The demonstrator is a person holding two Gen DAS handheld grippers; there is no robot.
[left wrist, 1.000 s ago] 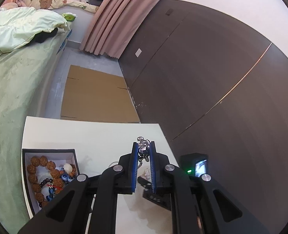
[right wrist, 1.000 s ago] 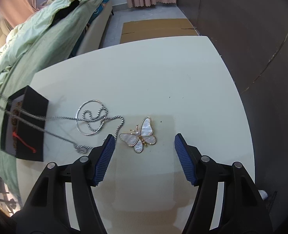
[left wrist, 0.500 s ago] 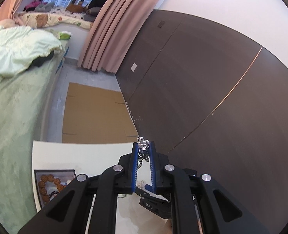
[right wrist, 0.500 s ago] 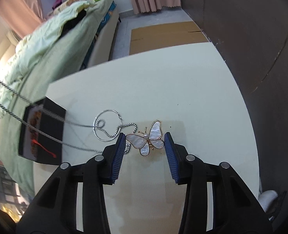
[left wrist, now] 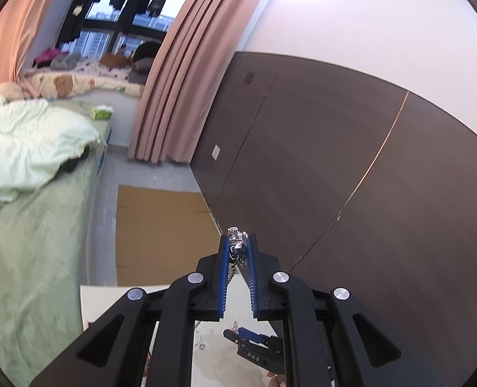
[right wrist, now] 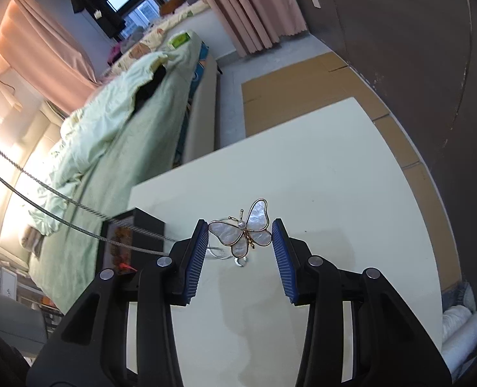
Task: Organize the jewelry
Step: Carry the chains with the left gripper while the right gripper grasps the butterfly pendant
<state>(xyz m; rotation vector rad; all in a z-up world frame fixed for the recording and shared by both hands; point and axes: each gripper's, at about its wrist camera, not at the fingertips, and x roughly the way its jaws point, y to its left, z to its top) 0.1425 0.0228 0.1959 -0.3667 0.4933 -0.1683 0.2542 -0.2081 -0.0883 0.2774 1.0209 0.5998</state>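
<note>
"DAS" in white letters on black body of right tongs, left wrist view.

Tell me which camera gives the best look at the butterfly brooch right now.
The right wrist view. The butterfly brooch sits centred and sharp there, gripped by its wing edges between the right tongs, above the table. The left wrist view shows the right tongs low in the frame, but the brooch cannot be made out.
</note>
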